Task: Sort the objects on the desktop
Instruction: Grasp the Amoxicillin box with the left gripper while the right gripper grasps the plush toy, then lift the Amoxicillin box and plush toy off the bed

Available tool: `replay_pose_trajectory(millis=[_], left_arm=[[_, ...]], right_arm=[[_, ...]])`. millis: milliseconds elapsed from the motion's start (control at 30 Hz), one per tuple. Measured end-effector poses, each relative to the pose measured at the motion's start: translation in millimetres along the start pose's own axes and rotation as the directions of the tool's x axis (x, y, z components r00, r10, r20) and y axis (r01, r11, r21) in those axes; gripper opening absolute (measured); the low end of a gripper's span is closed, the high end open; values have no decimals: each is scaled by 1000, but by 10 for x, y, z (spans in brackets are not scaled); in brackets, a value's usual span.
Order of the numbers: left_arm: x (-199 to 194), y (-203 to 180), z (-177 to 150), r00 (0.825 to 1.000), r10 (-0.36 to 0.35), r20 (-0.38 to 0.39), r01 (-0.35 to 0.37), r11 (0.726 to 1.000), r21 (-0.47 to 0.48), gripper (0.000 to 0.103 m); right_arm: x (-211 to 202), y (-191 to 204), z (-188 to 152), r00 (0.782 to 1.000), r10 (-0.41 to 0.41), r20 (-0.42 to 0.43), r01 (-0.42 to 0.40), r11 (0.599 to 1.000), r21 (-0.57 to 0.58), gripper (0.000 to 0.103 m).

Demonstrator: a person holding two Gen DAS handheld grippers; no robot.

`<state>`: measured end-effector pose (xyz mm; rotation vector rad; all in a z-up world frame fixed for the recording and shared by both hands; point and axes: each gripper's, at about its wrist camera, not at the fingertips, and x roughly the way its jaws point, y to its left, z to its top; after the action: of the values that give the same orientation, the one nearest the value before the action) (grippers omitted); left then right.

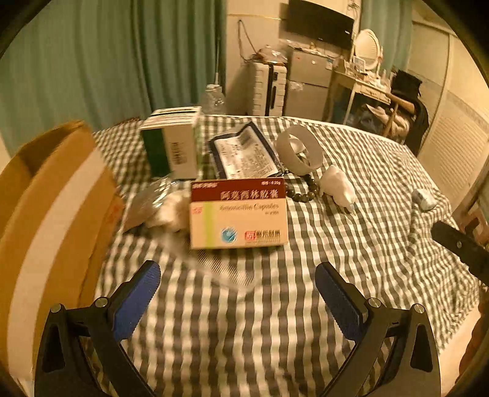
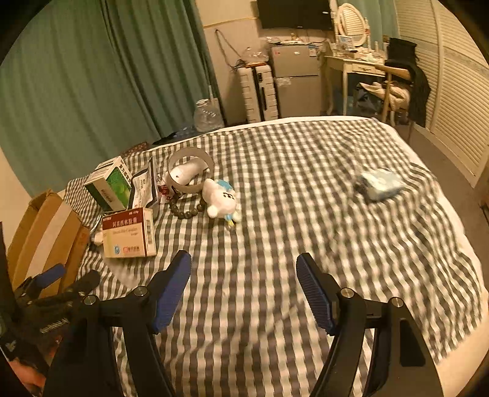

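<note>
Past the far edge of the checked bedspread (image 2: 305, 189) I see green curtains (image 2: 91, 76) along the left wall. A clear water jug (image 2: 207, 114) stands on the floor just beyond that edge, with a white suitcase (image 2: 258, 91) and a small grey fridge (image 2: 295, 79) behind it. A dark screen (image 2: 293, 13) hangs above. Right of those I see a dressing table (image 2: 354, 68) with an oval mirror (image 2: 351, 20), beside louvred doors (image 2: 452, 91).

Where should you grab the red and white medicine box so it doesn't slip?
Probably across the two long edges of the medicine box. It lies flat on the checked cloth, label up, so come from above with the open left hand-held gripper. Its left edge is crowded by a crinkly bag; the near edge is free.
</note>
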<state>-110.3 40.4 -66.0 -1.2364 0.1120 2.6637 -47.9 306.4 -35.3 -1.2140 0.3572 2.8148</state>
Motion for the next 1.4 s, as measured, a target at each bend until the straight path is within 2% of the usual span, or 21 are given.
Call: replay_pose_trajectory(millis=[267,367,533,567,600,700,833,933,1067,1167,1267,1333,1400], left_arm=[[437,48,238,999,50,-13,-50,999,-7,103],[489,104,279,1000,25,3,-25,1000,-12,103],[534,120,362,999,-45,24,43,996,82,103],[535,122,386,998,-58,24,55,994,97,103],[525,133,396,997,-80,23,76,989,125,103],[514,149,391,995,-103,13,98,974,205,103],[539,106,317,995,-101,4,93,932,349,103],[604,84,256,993,-108,-35,113,893,436,103],[673,0,231,997,-72,-36,79,827,557,103],[758,-71,259,998,-45,-39,60,790,610,103],[859,-165,275,999,-47,-16,46,738,673,103],[879,-199,292,998,-67,-10,56,728,683,103],[911,-240,308,995,-92,-37,92,715,693,103]], right_arm=[[866,192,318,999,14,-46,-18,997,-72,71],[1137,223,412,997,28,-71,-33,997,-72,71],[1596,238,494,986,34,-160,-40,999,-37,71],[1684,241,479,981,33,-193,-39,999,-28,60],[1732,251,454,976,12,-218,-21,999,-38,41],[1621,291,356,976,9,-216,-24,998,-65,40],[1354,219,146,975,21,-222,-29,999,-33,40],[1109,152,11,968,55,-245,-58,998,-3,40],[707,138,-147,974,63,-216,-66,998,-6,40],[521,143,-294,974,74,-216,-76,997,2,40],[469,118,-372,969,74,-236,-74,997,9,40],[487,178,-390,964,84,-254,-84,996,10,40],[482,200,-411,963,75,-258,-76,997,5,40]])
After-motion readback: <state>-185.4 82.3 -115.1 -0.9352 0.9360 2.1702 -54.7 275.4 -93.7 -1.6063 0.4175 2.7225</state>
